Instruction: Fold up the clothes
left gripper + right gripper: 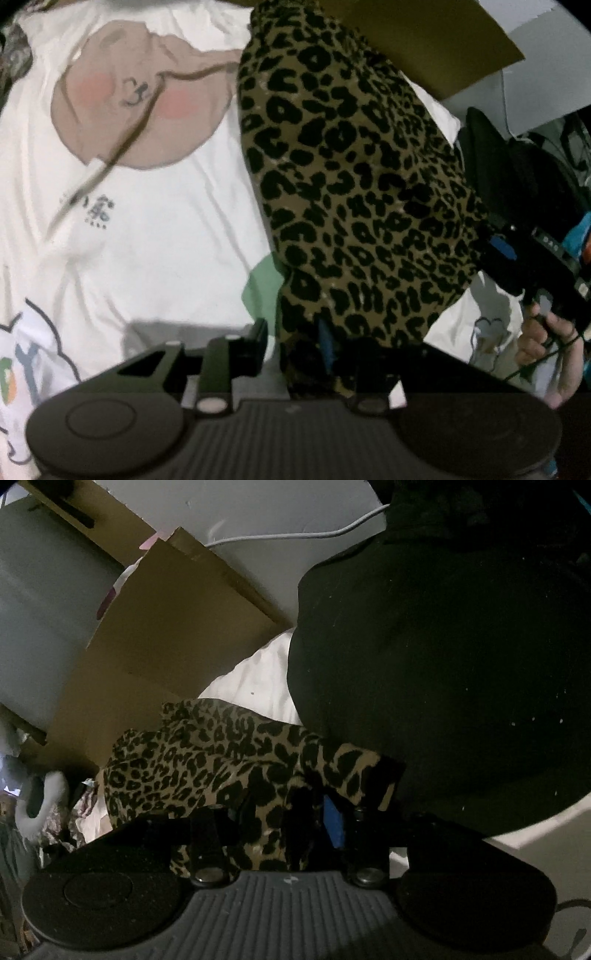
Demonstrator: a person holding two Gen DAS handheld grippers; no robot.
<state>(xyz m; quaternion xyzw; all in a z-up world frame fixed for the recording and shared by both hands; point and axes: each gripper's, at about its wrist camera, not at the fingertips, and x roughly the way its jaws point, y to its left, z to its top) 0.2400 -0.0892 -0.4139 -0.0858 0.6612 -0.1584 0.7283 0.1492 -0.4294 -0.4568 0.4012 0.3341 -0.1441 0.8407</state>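
Leopard-print fabric: the leopard garment [354, 192] is stretched over the white printed sheet [155, 236], between the two grippers.
Left gripper [295, 350]: the jaws are part open, with one end of the cloth lying between them; whether the pads press on it cannot be told.
Right gripper [280, 823]: the jaws are part open too, and cloth is draped across the fingers [207, 823]; a firm grip cannot be told.
Reason, as judged: the garment is probably being laid down for a fold.
Surroundings: a cardboard box [159, 627] and a black cloth [443, 664] are seen near.
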